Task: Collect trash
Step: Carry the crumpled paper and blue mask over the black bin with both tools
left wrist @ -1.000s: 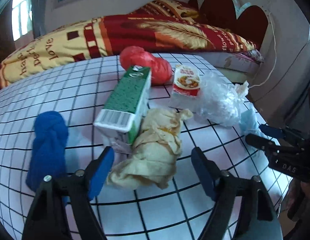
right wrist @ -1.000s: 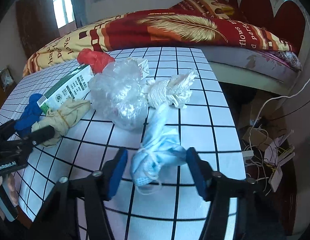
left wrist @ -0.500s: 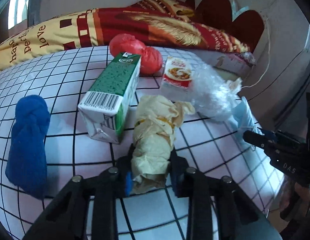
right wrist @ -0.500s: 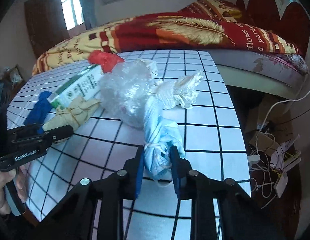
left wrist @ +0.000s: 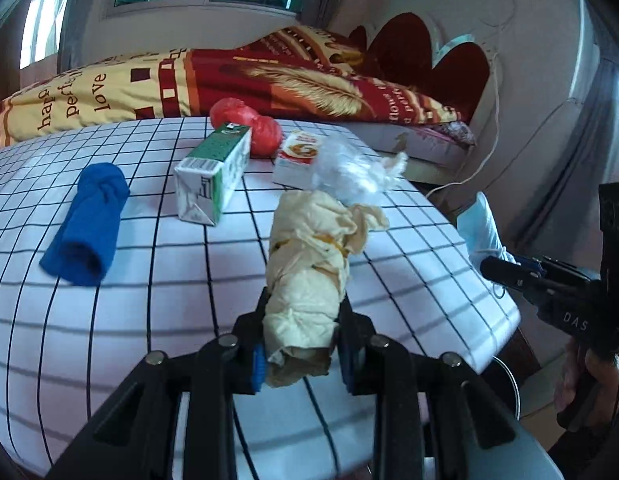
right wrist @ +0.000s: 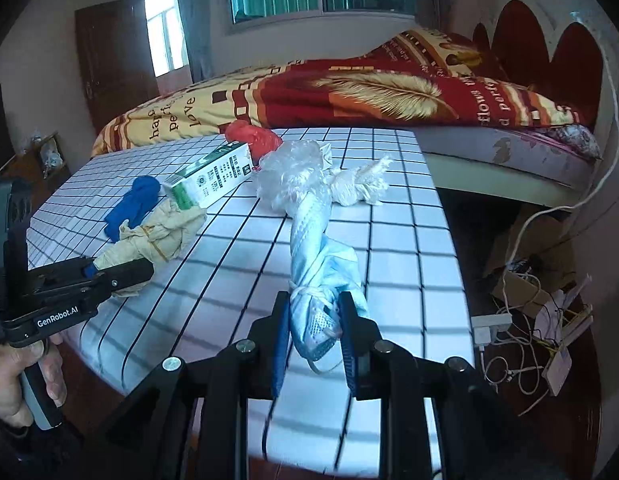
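Observation:
My left gripper [left wrist: 303,350] is shut on a crumpled beige paper wad [left wrist: 313,264] and holds it above the checked table [left wrist: 149,288]; it also shows in the right wrist view [right wrist: 149,240]. My right gripper [right wrist: 315,336] is shut on a twisted light-blue face mask [right wrist: 317,264], lifted over the table's near edge. On the table lie a green milk carton [left wrist: 213,172], a red bag [left wrist: 249,124], a blue cloth roll [left wrist: 89,224], a small red-and-white box [left wrist: 297,156], a clear plastic bag [right wrist: 293,172] and a white knotted rag [right wrist: 361,184].
A bed with a red and yellow blanket [right wrist: 349,92] stands behind the table. Cables and a power strip [right wrist: 529,320] lie on the floor to the right. The table's right edge [left wrist: 489,280] drops off near my right gripper.
Both grippers closed from open, the left on the beige wad and the right on the blue mask, and both have lifted and drawn back from the table.

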Available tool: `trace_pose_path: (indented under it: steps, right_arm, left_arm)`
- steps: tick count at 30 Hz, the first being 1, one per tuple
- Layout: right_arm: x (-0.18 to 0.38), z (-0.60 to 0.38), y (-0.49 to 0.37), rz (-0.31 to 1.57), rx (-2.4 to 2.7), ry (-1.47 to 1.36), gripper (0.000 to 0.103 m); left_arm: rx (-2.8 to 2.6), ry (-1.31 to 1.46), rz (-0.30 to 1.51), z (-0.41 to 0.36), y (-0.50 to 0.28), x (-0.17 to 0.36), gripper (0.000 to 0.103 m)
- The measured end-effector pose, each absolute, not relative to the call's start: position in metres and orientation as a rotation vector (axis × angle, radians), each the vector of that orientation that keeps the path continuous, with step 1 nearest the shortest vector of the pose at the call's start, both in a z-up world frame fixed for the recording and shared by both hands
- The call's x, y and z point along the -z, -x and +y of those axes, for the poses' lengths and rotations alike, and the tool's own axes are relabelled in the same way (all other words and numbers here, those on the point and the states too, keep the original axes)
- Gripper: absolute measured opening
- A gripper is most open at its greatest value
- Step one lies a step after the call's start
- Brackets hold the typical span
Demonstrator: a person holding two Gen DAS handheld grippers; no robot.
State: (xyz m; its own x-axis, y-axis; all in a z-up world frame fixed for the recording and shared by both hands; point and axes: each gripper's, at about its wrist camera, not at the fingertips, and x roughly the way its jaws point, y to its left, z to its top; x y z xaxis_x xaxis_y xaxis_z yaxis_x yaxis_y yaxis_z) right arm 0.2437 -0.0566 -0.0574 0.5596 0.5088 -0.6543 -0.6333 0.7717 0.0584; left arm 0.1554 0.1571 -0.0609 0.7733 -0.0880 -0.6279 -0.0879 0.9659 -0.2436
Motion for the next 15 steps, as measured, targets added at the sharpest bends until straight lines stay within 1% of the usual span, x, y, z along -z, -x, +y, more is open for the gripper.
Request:
trace_pose_path:
  steps: [9, 15]
  right_arm:
    - [0.047, -0.127, -0.196, 0.666, -0.604, 0.177, 0.025]
    - [0.057, -0.18, -0.178, 0.681, -0.502, 0.136, 0.025]
  left_arm:
    - [0.072, 0.234, 0.644, 0.118, -0.119, 0.053, 0.029]
    - [0.123, 0.22, 0.637, 0.095, -0.111, 0.052, 0.029]
